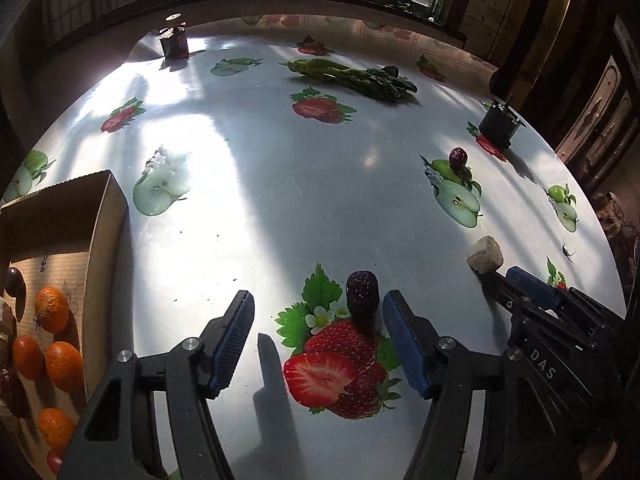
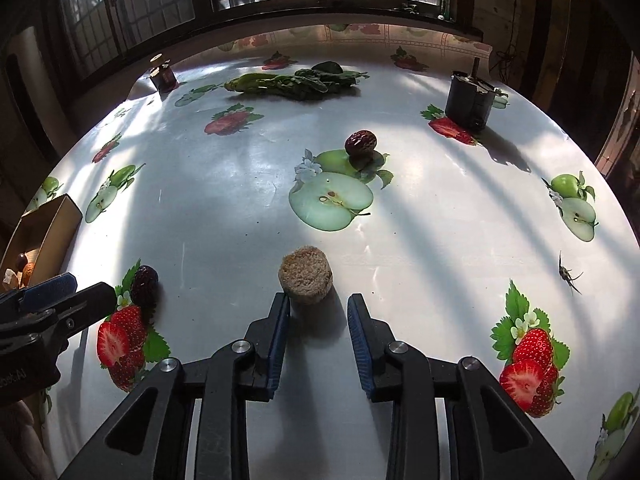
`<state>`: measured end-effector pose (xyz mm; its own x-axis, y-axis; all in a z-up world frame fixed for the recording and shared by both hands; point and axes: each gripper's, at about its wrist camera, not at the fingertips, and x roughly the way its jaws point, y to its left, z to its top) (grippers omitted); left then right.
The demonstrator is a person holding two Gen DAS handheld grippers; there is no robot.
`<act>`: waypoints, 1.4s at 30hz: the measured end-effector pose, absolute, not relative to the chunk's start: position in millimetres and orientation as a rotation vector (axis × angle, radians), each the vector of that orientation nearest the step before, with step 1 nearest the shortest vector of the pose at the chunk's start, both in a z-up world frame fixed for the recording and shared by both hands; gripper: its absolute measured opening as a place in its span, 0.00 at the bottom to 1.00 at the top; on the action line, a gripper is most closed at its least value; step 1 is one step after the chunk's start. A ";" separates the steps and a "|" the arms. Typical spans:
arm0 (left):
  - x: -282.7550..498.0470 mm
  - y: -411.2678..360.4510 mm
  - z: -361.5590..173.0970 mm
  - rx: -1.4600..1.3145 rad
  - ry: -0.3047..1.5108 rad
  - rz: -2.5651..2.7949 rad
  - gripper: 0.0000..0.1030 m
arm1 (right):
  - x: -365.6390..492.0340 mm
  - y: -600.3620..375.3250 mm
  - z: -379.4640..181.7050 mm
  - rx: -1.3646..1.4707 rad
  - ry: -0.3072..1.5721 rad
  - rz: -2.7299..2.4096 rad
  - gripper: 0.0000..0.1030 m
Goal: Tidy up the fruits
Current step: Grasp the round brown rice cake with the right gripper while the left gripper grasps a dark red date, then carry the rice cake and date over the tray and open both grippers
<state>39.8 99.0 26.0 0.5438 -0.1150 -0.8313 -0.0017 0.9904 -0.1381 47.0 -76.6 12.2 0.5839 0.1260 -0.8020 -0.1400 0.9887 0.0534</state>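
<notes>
A dark red date (image 1: 362,292) stands on the fruit-print tablecloth, just ahead of my open left gripper (image 1: 318,300) and close to its right fingertip, with no pad touching it. The right wrist view shows that date (image 2: 144,286) beside the left gripper (image 2: 90,286). My right gripper (image 2: 316,300) is shut on a beige, rough cylinder (image 2: 306,276) at its fingertips; the cylinder (image 1: 485,254) rests on the table. A second date (image 2: 360,143) lies farther back. A cardboard box (image 1: 108,216) at the left holds several tangerines (image 1: 52,308) and dark fruits.
Leafy greens (image 1: 356,76) lie at the far side, with a small dark jar (image 1: 175,42) at the back left. A black container (image 2: 470,98) stands at the back right. An insect-like thing (image 2: 566,274) sits near the right edge. Windows run behind the table.
</notes>
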 end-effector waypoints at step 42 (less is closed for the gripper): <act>-3.9 129.7 12.9 -0.218 0.933 -0.080 0.17 | 64.5 -71.0 11.1 0.061 0.885 0.166 0.41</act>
<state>-3.9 129.7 12.9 0.5942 -0.1621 -0.7878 -0.0260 0.9751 -0.2202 64.5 -71.0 11.1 0.6217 0.1695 -0.7647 -0.1192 0.9854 0.1214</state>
